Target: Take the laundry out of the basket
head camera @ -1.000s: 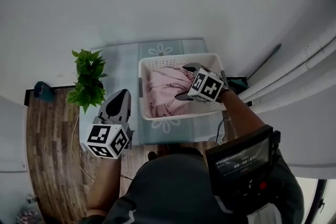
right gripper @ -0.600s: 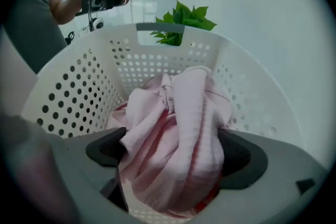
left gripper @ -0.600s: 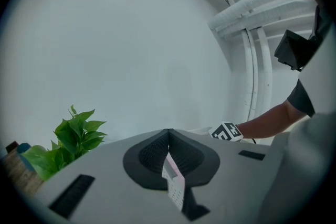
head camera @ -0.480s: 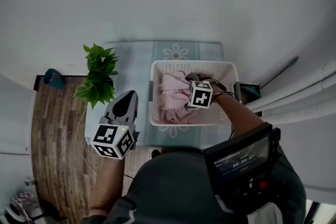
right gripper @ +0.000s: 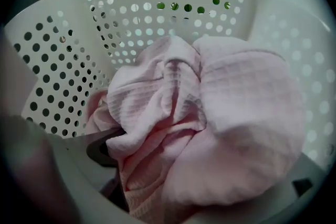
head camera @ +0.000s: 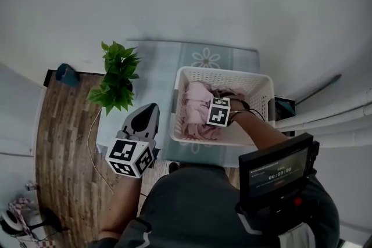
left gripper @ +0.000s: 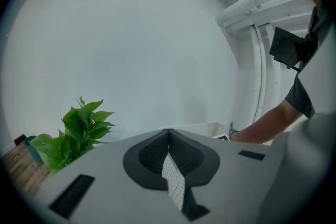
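A white perforated laundry basket [head camera: 256, 81] stands on a pale floral mat. Crumpled pink laundry [head camera: 195, 107] fills it. My right gripper [head camera: 213, 100] is lowered into the basket, its marker cube just above the cloth. In the right gripper view, the pink laundry [right gripper: 210, 107] bulges between the spread jaws of the right gripper [right gripper: 178, 176], which stands open; the basket wall [right gripper: 63, 60] rises behind. My left gripper [head camera: 151, 110] hovers outside the basket's left side over the mat, shut and empty, as the left gripper view shows at its tip [left gripper: 168, 131].
A green potted plant [head camera: 116, 75] stands on the mat [head camera: 157, 67] left of the basket. Wooden floor [head camera: 64, 136] lies to the left, with a small teal object [head camera: 66, 74]. White walls surround the corner; pipes [head camera: 331, 116] run at the right.
My right gripper has gone down from above the basket's rim into the pink laundry. The head view has shifted, and the left gripper stays beside the basket.
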Demonstrator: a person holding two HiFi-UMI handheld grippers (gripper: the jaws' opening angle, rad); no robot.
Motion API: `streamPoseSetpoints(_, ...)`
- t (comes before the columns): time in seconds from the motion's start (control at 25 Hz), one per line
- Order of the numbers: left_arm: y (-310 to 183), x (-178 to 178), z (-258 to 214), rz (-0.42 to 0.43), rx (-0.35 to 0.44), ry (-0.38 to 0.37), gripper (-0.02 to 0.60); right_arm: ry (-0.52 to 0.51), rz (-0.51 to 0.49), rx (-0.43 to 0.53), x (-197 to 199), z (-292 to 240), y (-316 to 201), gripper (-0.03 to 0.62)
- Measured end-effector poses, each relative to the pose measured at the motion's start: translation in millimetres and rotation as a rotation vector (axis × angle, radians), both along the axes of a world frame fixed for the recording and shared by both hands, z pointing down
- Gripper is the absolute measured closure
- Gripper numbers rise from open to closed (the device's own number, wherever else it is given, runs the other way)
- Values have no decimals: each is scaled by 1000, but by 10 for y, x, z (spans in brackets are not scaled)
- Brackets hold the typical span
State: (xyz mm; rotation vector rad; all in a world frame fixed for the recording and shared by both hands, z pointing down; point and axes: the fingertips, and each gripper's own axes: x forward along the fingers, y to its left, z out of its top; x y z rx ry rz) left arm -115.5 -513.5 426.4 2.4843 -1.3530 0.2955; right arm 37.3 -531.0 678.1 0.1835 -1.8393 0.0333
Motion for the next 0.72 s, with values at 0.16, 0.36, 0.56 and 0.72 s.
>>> streamPoseSetpoints(0.16,-4,-1,58,-21,-23,8,573,36,1,-17,-28,64,-15,82)
streamPoseSetpoints(0.36,0,11,88,-28,-31,4,572,38,-12,-12,-77,119,-32,82)
streamPoseSetpoints(0.56,35,-40,150,-52,-45,3,573,-34,16,16,-127,95,-45,125)
streamPoseSetpoints(0.72,76,-77,162,-66,-48,0,573,-77,20,67,-183,29,16,201)
